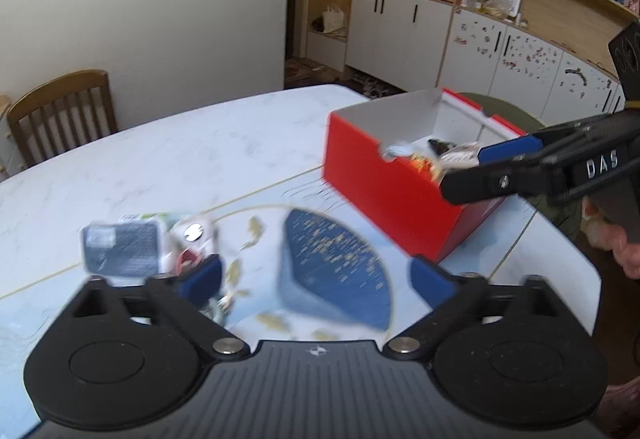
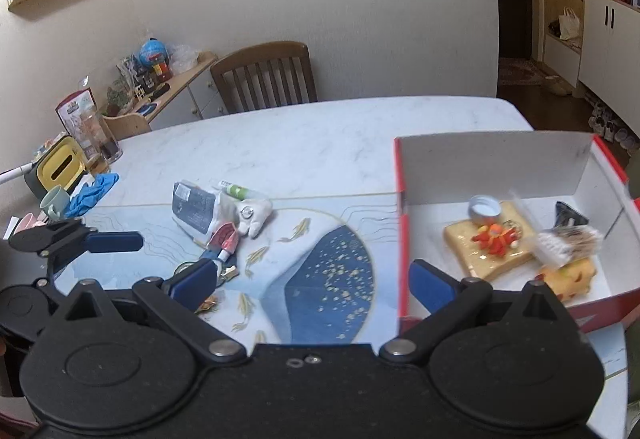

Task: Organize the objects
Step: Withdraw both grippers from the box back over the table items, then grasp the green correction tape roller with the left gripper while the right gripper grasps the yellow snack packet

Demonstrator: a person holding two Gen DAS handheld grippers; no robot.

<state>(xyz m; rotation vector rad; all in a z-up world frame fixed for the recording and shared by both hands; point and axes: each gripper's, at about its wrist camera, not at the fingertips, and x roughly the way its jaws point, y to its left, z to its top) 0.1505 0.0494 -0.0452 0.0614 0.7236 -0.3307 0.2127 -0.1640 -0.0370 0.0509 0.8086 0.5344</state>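
Red cardboard box, white inside, lid off, sits on the right part of the marble-look table; one short wall carries a small notched cut-out, seen in the left wrist view. Inside, on the white floor: a toast-shaped slab with red and orange bits on top, a small blue-and-white cap resting at its far corner, a clear crinkly packet blurred, a dark triangular wrapper near the back right corner, and a yellow speckled piece at the front wall.

Loose pile lies on the printed mat (pale blue with a dark blue fan shape and gold fish), well apart from the box to its left: a dark label-faced pouch, a white tube with a green band, a white soft item with a round metal stud, a red-pink wrapper, and small metallic pieces near the fingertips, too blurred to tell.

Left gripper: blue pads spread wide, nothing between them, over the mat just beside the pile.

Right gripper: jaws spread wide, empty, one pad by the pile and one at the box's near left wall.

Wooden chair stands at the far table edge.
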